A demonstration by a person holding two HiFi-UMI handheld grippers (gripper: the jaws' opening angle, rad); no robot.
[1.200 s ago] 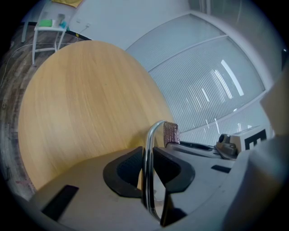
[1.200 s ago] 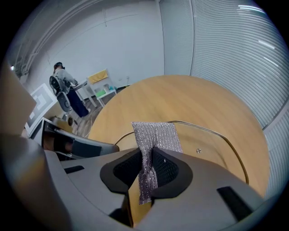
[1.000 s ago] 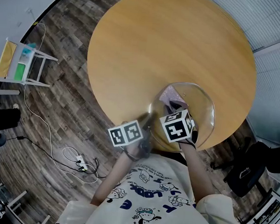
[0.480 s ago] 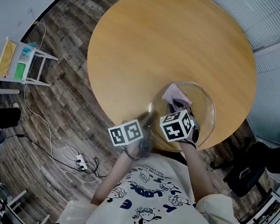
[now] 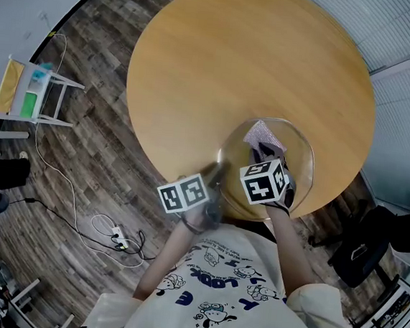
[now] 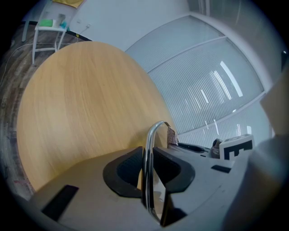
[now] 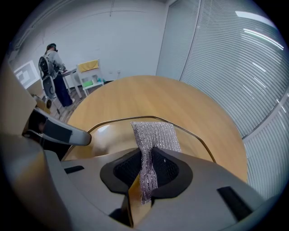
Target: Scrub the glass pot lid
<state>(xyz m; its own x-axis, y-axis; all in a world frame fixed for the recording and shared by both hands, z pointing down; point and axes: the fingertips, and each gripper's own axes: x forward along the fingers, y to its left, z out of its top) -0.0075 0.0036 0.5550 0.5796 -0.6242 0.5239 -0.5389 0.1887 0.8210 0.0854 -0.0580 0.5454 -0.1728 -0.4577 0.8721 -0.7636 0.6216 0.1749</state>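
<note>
Glass pot lid (image 5: 296,152) sits over the 5 o'clock edge of the round wooden desk (image 5: 237,55) in the head view, close in front of the person; whether it rests on the wood cannot be told. The left gripper (image 5: 217,177) comes in at the lid's 8 o'clock side. In its own view its jaws pinch the metal rim of the lid (image 6: 151,135), which stands edge-on between the two dark pads.

The right gripper (image 5: 265,157) reaches over the lid from 6 o'clock and points steeply down. Its jaws are clamped on a silvery mesh scrubbing cloth (image 7: 153,135). The free end of the cloth fans out against the glass, near the lid's 12 o'clock rim (image 5: 262,135).

On the wood-plank floor (image 5: 90,163), at 9 o'clock from the desk, stands a white rack (image 5: 31,92) holding something yellow and something green. A cable with a power strip (image 5: 118,239) lies at 7 o'clock. In the right gripper view a person with a backpack (image 7: 54,72) stands at 10 o'clock, far behind the desk.
</note>
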